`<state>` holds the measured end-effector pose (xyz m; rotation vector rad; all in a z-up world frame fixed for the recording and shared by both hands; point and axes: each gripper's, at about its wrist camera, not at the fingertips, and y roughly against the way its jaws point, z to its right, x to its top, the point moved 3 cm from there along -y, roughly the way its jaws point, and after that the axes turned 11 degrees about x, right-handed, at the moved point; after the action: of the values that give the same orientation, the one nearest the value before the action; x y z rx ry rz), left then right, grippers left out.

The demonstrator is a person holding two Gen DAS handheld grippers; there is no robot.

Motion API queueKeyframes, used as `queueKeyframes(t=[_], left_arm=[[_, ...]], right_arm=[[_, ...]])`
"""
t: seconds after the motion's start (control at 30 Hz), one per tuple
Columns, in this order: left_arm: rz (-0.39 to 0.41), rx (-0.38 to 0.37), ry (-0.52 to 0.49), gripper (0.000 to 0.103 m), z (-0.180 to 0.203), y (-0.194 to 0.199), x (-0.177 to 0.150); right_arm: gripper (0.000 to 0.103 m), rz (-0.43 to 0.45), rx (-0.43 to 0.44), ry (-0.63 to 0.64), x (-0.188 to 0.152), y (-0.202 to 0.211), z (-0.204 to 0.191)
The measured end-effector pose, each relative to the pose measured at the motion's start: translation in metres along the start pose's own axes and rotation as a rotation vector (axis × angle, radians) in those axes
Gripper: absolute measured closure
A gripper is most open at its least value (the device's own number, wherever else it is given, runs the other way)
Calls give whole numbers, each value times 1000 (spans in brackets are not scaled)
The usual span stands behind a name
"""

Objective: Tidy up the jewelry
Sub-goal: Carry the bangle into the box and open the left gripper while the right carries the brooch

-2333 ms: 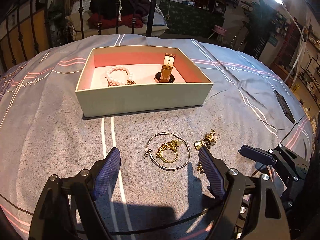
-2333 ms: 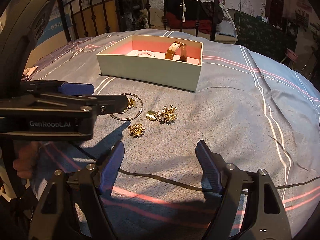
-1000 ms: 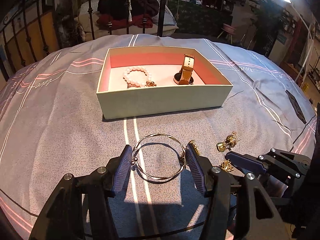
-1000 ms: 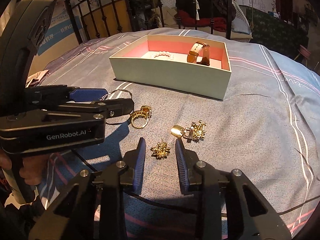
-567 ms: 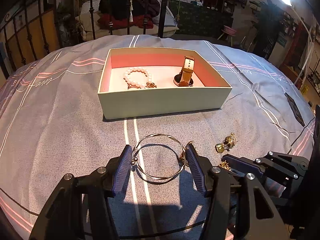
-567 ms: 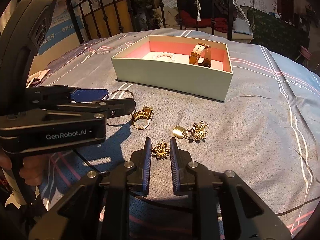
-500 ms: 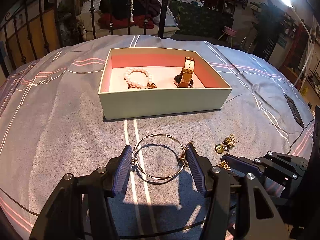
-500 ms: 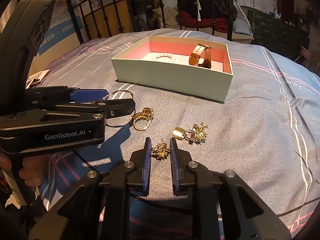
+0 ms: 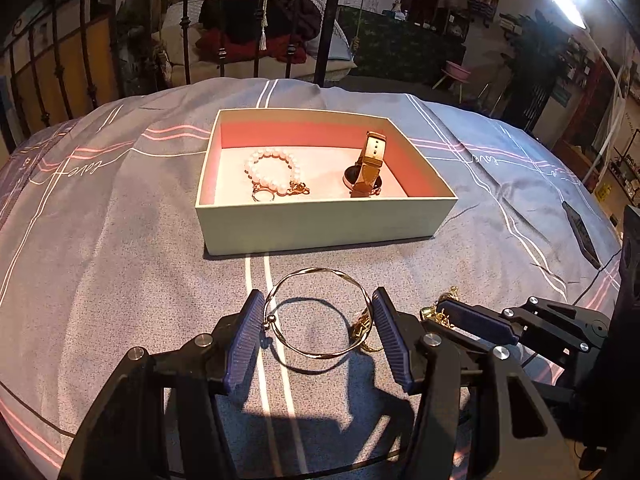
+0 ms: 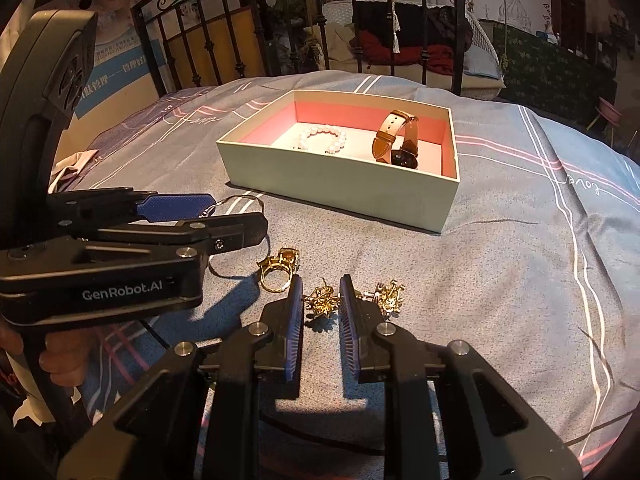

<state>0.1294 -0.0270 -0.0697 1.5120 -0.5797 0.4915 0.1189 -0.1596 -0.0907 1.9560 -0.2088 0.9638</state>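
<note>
A pale box (image 9: 320, 232) with a pink lining stands on the bed and holds a pearl bracelet (image 9: 272, 172) and a brown-strap watch (image 9: 366, 170). My left gripper (image 9: 318, 320) is shut on a thin gold bangle (image 9: 352, 284), lifted slightly above the blanket. In the right wrist view my right gripper (image 10: 321, 300) is shut on a gold flower earring (image 10: 321, 299). A gold ring (image 10: 278, 268) lies just left of it, and another gold flower earring (image 10: 386, 294) lies to the right. The box also shows in the right wrist view (image 10: 340, 184).
The bed has a grey blanket (image 9: 100, 240) with pink and white stripes. A black metal bed frame (image 9: 188, 40) stands behind the box. A dark flat phone-like object (image 9: 580, 232) lies at the blanket's right edge.
Both grippers closed: the left around the bangle, the right on the flower earring. The bangle now casts a shadow below it, and the view has shifted slightly nearer the box.
</note>
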Motion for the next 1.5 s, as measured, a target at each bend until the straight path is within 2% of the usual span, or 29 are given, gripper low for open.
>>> queueKeyframes(t=[0.2,0.4,0.67,0.93,1.5], left_arm=[[49,-8,4,48,-1,11,22],[104,15,12,48,-7,16,55],[102,27,43,48,-12,-2,91],[63,45,56,48,-13,-26,101],[-12,58,73,48,-19,-59,99]], right_arm=[[83,47,-16,24,24,8,4],[83,86,-42,56,53,10,9],[83,105,-69,52,87,-7,25],[83,93,-89,20,98,-24,40],[83,53,-100,5,97,-44,48]])
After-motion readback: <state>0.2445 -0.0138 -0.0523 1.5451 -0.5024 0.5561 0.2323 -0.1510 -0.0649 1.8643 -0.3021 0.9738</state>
